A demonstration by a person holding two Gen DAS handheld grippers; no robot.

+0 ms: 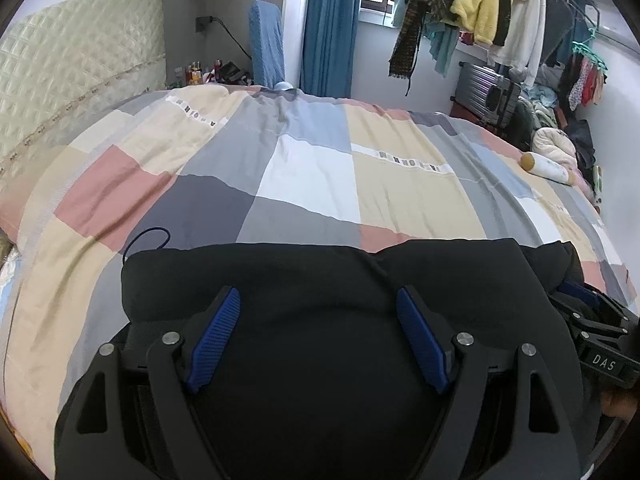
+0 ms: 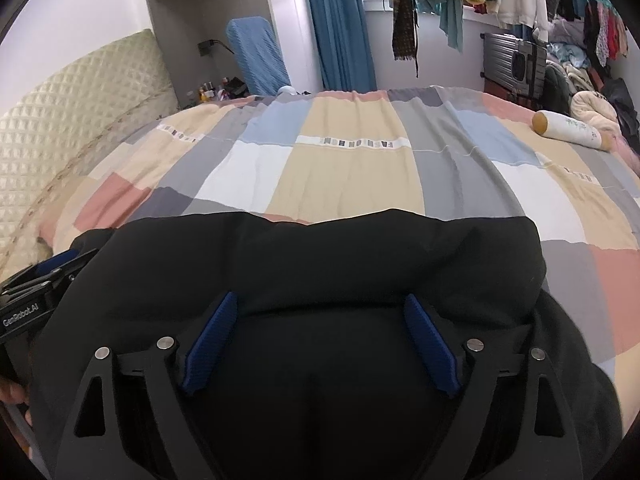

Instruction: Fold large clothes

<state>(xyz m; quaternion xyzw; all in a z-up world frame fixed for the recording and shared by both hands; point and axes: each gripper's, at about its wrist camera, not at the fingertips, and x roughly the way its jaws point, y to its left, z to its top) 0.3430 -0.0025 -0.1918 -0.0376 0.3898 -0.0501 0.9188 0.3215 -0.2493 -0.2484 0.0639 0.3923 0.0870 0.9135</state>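
Observation:
A black garment (image 1: 320,268) lies folded in a thick bundle at the near edge of the patchwork bed cover (image 1: 304,176). A thin dark cord loop (image 1: 150,236) sticks out at its far left corner. My left gripper (image 1: 318,292) hangs over the garment's left part, jaws wide open, with black cloth beneath and between the blue pads (image 1: 218,332). My right gripper (image 2: 320,298) is open just as wide over the right part of the garment (image 2: 320,256). Each gripper shows at the edge of the other's view, the right gripper (image 1: 592,312) and the left gripper (image 2: 40,280). Neither pad pair presses on the cloth.
A white bottle (image 1: 546,166) lies on the bed at the far right. A quilted headboard (image 1: 80,60) stands to the left. Beyond the bed are a blue-covered chair (image 1: 266,40), a grey suitcase (image 1: 488,96) and a rack of hanging clothes (image 1: 480,0).

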